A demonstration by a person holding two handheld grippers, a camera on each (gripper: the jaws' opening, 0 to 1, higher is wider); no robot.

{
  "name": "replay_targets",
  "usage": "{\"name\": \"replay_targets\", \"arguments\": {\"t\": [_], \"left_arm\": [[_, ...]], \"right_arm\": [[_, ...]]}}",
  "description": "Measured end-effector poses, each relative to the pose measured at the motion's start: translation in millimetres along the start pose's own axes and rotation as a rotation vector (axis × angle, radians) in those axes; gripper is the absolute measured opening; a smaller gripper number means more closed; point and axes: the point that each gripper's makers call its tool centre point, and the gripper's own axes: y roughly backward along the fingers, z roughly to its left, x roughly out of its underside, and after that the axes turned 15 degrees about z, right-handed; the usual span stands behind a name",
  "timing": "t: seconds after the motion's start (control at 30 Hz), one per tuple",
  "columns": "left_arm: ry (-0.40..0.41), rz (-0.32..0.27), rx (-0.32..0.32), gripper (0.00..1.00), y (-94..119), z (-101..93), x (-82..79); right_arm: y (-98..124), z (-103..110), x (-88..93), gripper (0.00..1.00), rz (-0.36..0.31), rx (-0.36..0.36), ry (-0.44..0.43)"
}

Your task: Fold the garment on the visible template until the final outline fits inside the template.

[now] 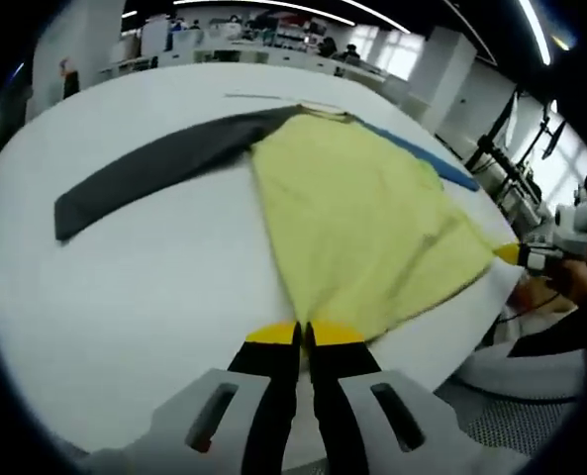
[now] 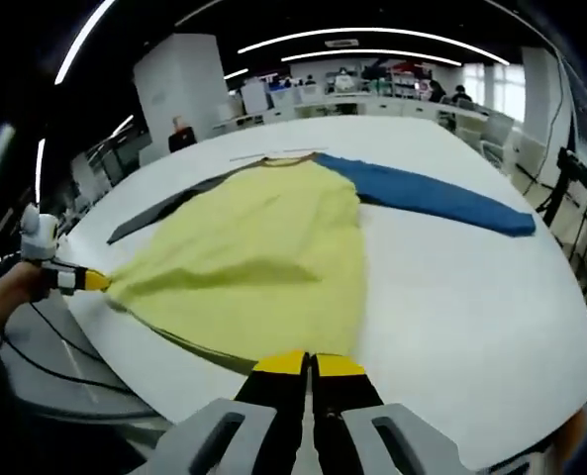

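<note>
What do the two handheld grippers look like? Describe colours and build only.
Both match. The left gripper has two slim black jaws capped with yellow tips, rising from a pale grey moulded body with slotted openings. The right gripper is built the same: black jaws, yellow tips, grey slotted housing.

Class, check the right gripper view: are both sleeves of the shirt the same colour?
No: one sleeve is blue, the other sleeve dark grey.
</note>
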Motion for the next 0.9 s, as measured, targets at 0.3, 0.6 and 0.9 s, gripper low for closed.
{"name": "replay_targets", "arguments": {"t": [0.3, 0.6, 0.9], "left_arm": [[-0.034, 0.05, -0.004, 0.01, -7.0, -1.6, 11.1], [0.002, 0.029, -0.007, 0.14, -0.4, 2.6, 10.0], [0.028, 0.041, -0.015, 0.16, -4.6, 3.0, 10.0]], "right_arm": [[-10.1, -4.5, 13.5, 0.0, 0.044, -0.015, -0.048], [11.6, 0.7, 1.3, 0.07, 0.034, -0.056, -0.081], [4.6, -17.5, 2.2, 0.13, 0.062, 0.014, -0.047]]}}
